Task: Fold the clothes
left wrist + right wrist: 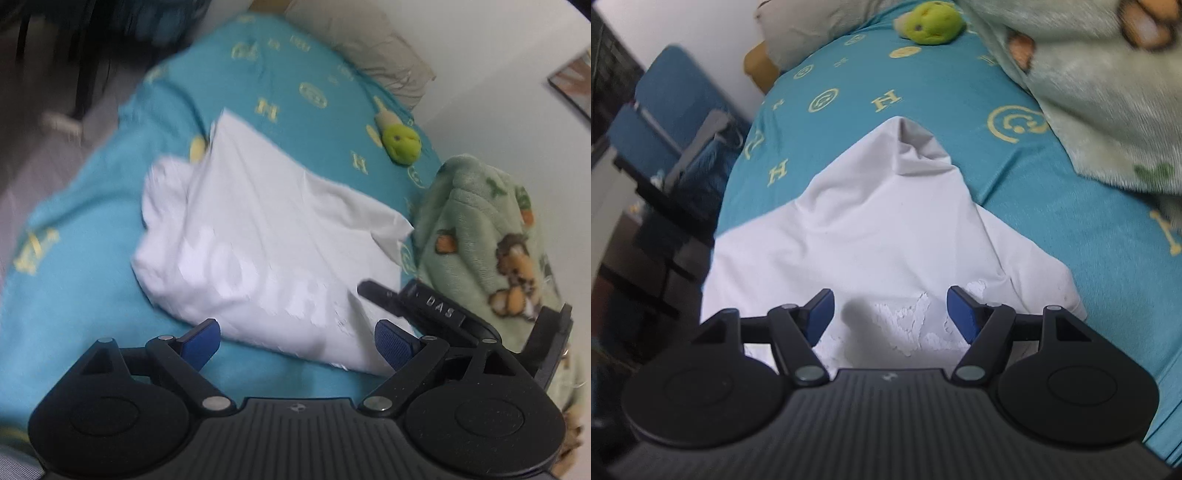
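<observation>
A white garment (266,240) with a pale, cracked print lies partly folded on the teal bed sheet (74,295). My left gripper (297,343) hovers at the garment's near edge, its blue pads wide apart and holding nothing. In the right wrist view the white garment (886,229) rises to a folded point at the far end. My right gripper (892,314) stands open just above its printed part, with no cloth pinched between its fingers. The right tool's black frame (439,312) shows at the garment's right corner in the left wrist view.
A fleecy green blanket (480,229) with bear prints is heaped to the right against the wall. A small green plush toy (400,142) and a beige pillow (376,51) lie farther up the bed. A blue chair (665,122) stands beside the bed's left edge.
</observation>
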Motion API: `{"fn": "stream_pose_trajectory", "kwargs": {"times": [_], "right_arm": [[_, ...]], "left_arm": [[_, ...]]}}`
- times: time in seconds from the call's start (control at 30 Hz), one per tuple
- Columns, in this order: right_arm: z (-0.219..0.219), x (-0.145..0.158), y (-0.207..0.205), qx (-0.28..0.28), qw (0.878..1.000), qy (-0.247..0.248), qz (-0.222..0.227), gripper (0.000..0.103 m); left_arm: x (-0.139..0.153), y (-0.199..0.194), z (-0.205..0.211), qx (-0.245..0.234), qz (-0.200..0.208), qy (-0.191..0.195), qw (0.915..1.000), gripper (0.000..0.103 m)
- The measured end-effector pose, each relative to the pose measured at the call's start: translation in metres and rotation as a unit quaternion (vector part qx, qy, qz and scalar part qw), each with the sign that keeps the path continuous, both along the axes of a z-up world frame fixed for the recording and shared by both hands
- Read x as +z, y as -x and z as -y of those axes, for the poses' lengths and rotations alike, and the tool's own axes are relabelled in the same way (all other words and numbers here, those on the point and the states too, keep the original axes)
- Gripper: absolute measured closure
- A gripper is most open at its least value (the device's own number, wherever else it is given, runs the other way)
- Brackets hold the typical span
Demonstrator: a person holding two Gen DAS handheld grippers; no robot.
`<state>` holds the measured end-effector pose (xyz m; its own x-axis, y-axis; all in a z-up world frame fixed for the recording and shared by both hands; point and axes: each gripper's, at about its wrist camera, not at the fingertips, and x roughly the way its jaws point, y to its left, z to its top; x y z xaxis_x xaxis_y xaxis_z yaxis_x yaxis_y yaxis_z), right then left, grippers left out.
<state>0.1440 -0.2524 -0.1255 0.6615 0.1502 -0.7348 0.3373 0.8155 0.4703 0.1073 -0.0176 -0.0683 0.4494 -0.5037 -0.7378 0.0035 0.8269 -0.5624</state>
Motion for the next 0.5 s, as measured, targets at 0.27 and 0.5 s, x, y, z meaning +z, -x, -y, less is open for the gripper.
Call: {"fn": "stream_pose_trajectory", "kwargs": {"times": [0.27, 0.5], "right_arm": [[0.015, -0.001, 0.004, -0.047, 0.997, -0.057, -0.002, 0.034], [0.021, -0.001, 0.005, -0.070, 0.994, -0.084, -0.002, 0.034]], "left_arm": [[-0.064, -0.023, -0.007, 0.063, -0.093, 0.079, 0.9905, 0.008], [-0.072, -0.034, -0.035, 0.153, -0.063, 0.136, 0.9768, 0.027]]}}
